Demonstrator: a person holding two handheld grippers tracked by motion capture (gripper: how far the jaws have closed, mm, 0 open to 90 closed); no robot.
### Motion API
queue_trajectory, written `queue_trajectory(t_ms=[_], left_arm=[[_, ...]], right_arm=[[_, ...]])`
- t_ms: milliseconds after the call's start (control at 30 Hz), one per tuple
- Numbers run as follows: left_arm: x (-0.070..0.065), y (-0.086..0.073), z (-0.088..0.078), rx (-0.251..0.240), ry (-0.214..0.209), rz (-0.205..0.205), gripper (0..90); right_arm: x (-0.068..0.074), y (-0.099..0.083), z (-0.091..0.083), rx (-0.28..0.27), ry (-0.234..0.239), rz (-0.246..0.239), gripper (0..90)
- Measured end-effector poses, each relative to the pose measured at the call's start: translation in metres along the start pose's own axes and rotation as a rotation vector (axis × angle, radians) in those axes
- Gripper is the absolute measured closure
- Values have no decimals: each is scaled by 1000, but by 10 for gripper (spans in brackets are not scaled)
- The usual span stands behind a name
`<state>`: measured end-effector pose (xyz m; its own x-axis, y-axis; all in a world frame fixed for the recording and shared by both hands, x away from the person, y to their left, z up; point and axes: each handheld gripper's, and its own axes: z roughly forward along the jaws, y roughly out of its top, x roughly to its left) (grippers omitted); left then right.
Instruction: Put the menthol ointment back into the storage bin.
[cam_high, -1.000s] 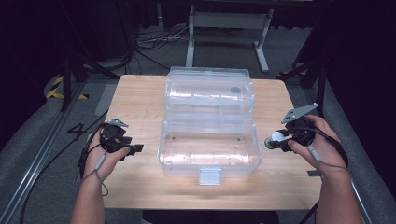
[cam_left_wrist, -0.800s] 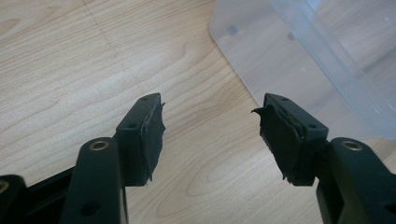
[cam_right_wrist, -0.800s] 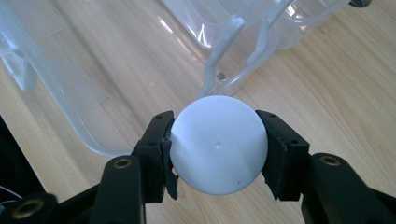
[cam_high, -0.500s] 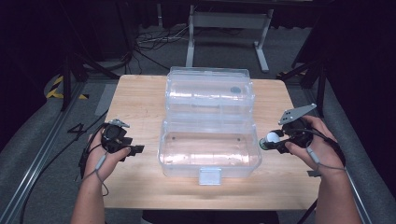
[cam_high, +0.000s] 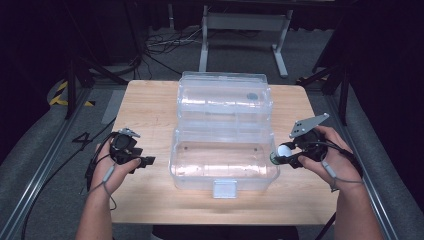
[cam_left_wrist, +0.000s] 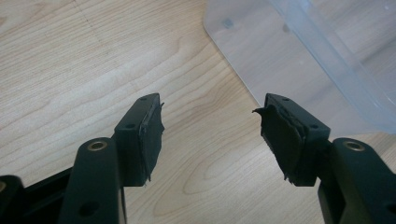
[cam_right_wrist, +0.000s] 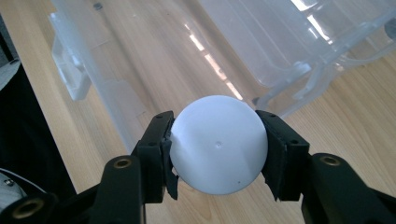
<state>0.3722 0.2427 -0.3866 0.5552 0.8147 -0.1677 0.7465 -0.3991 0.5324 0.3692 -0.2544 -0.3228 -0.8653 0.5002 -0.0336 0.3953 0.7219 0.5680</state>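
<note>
**White ball clamped in right gripper at open clear box**

White ball (cam_right_wrist: 218, 143) sits squeezed between both jaws of the right gripper (cam_right_wrist: 218, 154), pads touching it on either side. In the high view the ball (cam_high: 284, 149) is off the table, just beside the right end of the clear plastic box (cam_high: 223, 165), at about rim height. Box stands open in the middle of the wooden table (cam_high: 150, 107), lid (cam_high: 225, 95) tipped back on the far side, latch tab at the near edge. Right hand (cam_high: 327, 152) holds its gripper pointing toward the box. Left gripper (cam_left_wrist: 210, 135) has jaws spread apart with bare wood between them, near the box's left corner, not touching. Left hand (cam_high: 112, 167) rests at the table's left side.
</note>
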Motion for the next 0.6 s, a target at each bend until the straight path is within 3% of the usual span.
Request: queue_trajectory(t_ms=[600], left_arm=[[-1, 1, 2, 16, -1, 13, 387]], right_arm=[[9, 9, 16, 8, 69, -47, 507]])
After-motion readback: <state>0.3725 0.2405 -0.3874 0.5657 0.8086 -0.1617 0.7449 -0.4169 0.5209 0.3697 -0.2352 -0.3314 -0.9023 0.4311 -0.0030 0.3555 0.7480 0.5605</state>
